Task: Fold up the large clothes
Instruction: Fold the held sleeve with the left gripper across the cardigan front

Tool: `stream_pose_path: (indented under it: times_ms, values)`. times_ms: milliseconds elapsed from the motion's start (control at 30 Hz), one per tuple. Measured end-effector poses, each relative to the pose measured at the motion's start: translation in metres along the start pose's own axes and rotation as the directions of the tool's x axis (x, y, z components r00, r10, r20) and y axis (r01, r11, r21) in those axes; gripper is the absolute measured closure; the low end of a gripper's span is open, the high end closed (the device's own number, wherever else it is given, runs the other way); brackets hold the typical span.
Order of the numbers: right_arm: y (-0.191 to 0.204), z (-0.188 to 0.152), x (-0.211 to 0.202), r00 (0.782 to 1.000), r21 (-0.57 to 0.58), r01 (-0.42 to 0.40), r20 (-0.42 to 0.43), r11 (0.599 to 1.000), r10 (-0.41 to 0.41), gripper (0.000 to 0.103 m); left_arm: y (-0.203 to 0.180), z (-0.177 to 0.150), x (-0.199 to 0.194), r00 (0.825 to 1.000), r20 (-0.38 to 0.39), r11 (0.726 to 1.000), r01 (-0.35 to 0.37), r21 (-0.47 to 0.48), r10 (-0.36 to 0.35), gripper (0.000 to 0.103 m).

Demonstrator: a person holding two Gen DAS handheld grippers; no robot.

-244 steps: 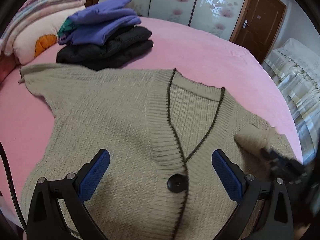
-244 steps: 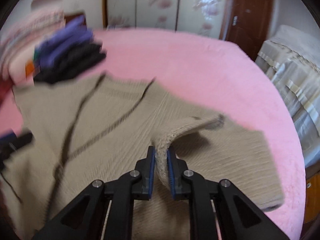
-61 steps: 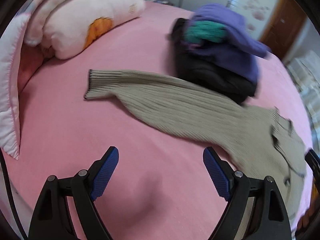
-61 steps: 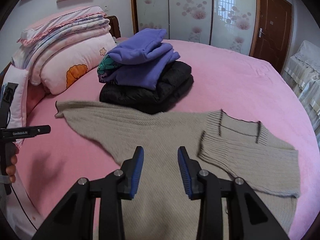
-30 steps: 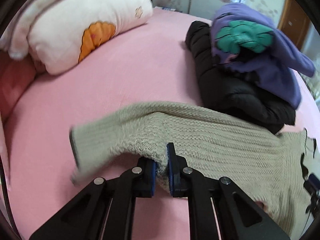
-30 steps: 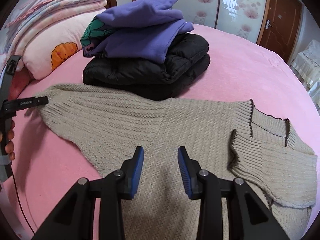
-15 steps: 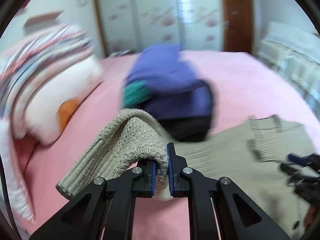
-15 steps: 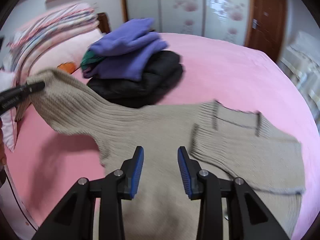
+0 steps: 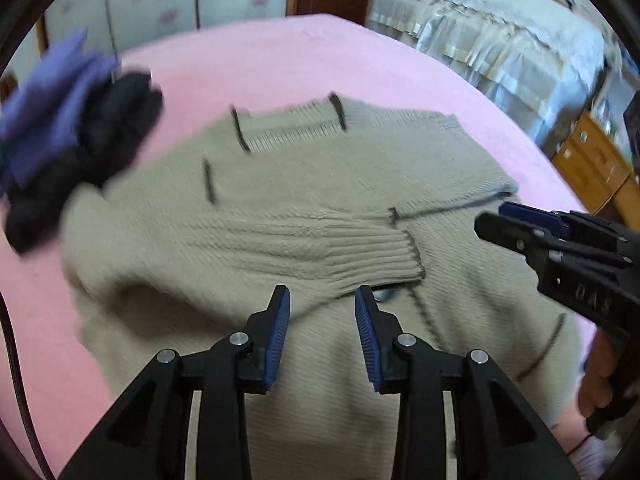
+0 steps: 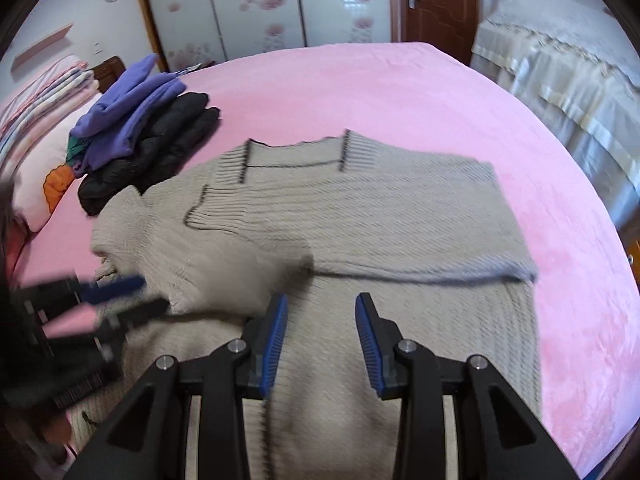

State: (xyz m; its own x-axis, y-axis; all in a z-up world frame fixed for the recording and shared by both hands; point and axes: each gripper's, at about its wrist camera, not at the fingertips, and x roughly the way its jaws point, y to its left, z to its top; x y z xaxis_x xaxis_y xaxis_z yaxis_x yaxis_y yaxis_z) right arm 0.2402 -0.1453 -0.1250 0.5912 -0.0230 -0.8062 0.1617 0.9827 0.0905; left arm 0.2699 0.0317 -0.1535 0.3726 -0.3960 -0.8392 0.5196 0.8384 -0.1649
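A beige knit cardigan (image 9: 304, 184) with dark trim lies spread on the pink bed (image 9: 304, 60). Both its sleeves lie folded across its front; the left sleeve's ribbed cuff (image 9: 384, 256) rests near the middle. My left gripper (image 9: 322, 320) is open and empty just above the cardigan, behind that cuff. My right gripper (image 10: 320, 322) is open and empty over the cardigan's (image 10: 360, 220) lower part. The right gripper also shows at the right of the left wrist view (image 9: 516, 220). The left gripper appears blurred at the left of the right wrist view (image 10: 132, 296).
A stack of folded clothes, purple on black (image 10: 148, 128), sits on the bed beyond the cardigan's left shoulder. Pillows and folded blankets (image 10: 48, 120) lie at the far left. Another bed with a pale cover (image 10: 560, 60) stands to the right. A wooden cabinet (image 9: 592, 164) is at right.
My left gripper carried the left sleeve over the cardigan's front, let it go and opened. The sleeve now lies across the body. My right gripper stayed open.
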Motion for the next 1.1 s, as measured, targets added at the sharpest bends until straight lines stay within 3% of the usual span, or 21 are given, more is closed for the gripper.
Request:
stream_pose_path:
  times_ms: [100, 167, 267, 333, 367, 500, 733, 933, 1000, 1033, 1067, 1100]
  values:
    - [-0.009, -0.002, 0.002, 1.000, 0.019, -0.020, -0.002, 1.000, 0.020, 0.068, 0.009, -0.010, 0.003, 1.000, -0.006, 0.997, 0.013, -0.074, -0.013, 0.071]
    - [-0.011, -0.003, 0.002, 0.999, 0.024, -0.042, -0.001, 0.999, 0.042, 0.068, 0.017, -0.017, -0.003, 1.000, 0.009, 0.995, -0.016, -0.100, 0.017, 0.071]
    - [-0.012, -0.005, 0.002, 0.997, 0.029, -0.077, 0.005, 0.997, 0.077, 0.068, 0.039, -0.029, -0.016, 0.995, 0.033, 0.991, -0.091, -0.103, 0.095, 0.067]
    - [-0.014, -0.006, 0.004, 0.995, 0.029, -0.096, 0.003, 0.995, 0.096, 0.068, 0.059, -0.034, -0.023, 0.984, 0.042, 0.980, -0.167, -0.112, 0.172, 0.052]
    - [-0.015, -0.006, 0.007, 0.994, 0.033, -0.111, -0.003, 0.993, 0.111, 0.068, 0.071, -0.037, -0.025, 0.977, 0.041, 0.971, -0.204, -0.127, 0.211, 0.050]
    - [-0.018, -0.008, 0.027, 0.982, 0.066, -0.179, -0.050, 0.982, 0.183, 0.068, 0.121, -0.047, -0.019, 0.958, -0.026, 0.927, -0.283, -0.245, 0.285, 0.050]
    - [-0.022, 0.002, 0.074, 0.950, 0.182, -0.267, -0.116, 0.946, 0.290, 0.068, 0.179, -0.054, 0.004, 0.965, -0.074, 0.862, -0.258, -0.435, 0.252, 0.050]
    - [-0.019, 0.009, 0.109, 0.913, 0.282, -0.320, -0.162, 0.904, 0.373, 0.067, 0.194, -0.049, 0.019, 0.964, -0.072, 0.830, -0.258, -0.494, 0.256, 0.050]
    - [-0.013, 0.010, 0.111, 0.913, 0.269, -0.323, -0.166, 0.907, 0.374, 0.065, 0.198, -0.047, 0.022, 0.962, -0.072, 0.820, -0.261, -0.510, 0.262, 0.050]
    - [-0.006, 0.011, 0.109, 0.916, 0.239, -0.319, -0.171, 0.917, 0.363, 0.073, 0.201, -0.045, 0.023, 0.962, -0.072, 0.814, -0.261, -0.520, 0.263, 0.050]
    - [-0.002, 0.012, 0.107, 0.915, 0.214, -0.330, -0.169, 0.920, 0.367, 0.094, 0.204, -0.043, 0.024, 0.961, -0.074, 0.807, -0.263, -0.529, 0.265, 0.050]
    - [0.003, 0.014, 0.103, 0.910, 0.182, -0.350, -0.168, 0.919, 0.379, 0.094, 0.206, -0.041, 0.025, 0.961, -0.075, 0.803, -0.265, -0.534, 0.267, 0.050]
